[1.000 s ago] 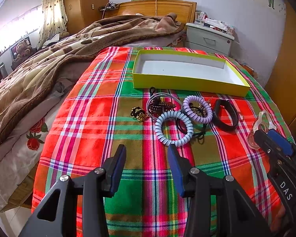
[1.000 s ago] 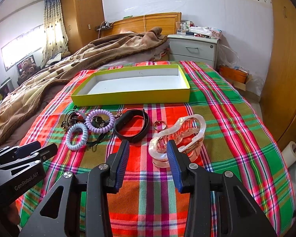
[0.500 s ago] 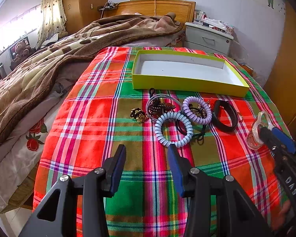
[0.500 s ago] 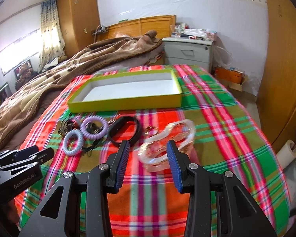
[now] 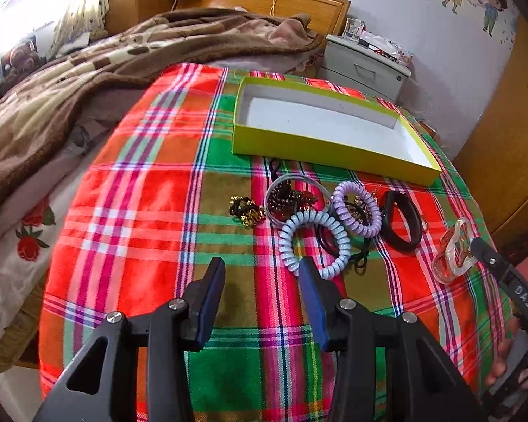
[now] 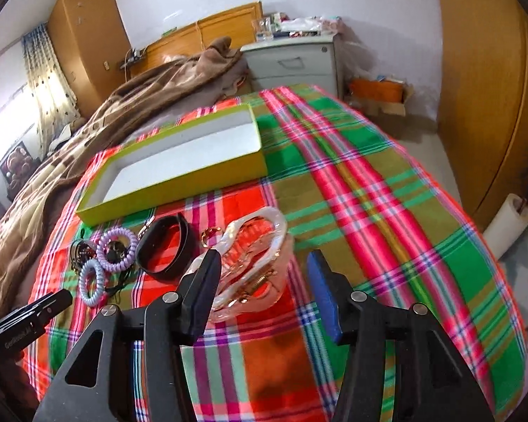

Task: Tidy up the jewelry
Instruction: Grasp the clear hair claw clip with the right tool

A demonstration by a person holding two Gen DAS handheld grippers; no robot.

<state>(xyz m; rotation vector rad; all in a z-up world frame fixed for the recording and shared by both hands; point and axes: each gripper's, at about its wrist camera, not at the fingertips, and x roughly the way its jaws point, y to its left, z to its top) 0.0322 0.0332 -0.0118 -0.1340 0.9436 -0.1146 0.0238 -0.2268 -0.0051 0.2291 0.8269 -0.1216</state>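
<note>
Clear-pink hair claw clip sat centre frame btwn right gripper jaws, wide apart, holding nothing; could skid off if squeezed unevenly. Left gripper gaped, empty.

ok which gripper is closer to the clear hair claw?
Right. The right gripper has its open fingers either side of the hair claw. The left gripper sits open well off to its left, near the white coil hair tie.

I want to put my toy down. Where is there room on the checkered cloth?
Left of the gold trinket, the cloth is bare up to the brown blanket. The yellow box is empty too. It is crowded from the coil ties to the clear clip.
</note>
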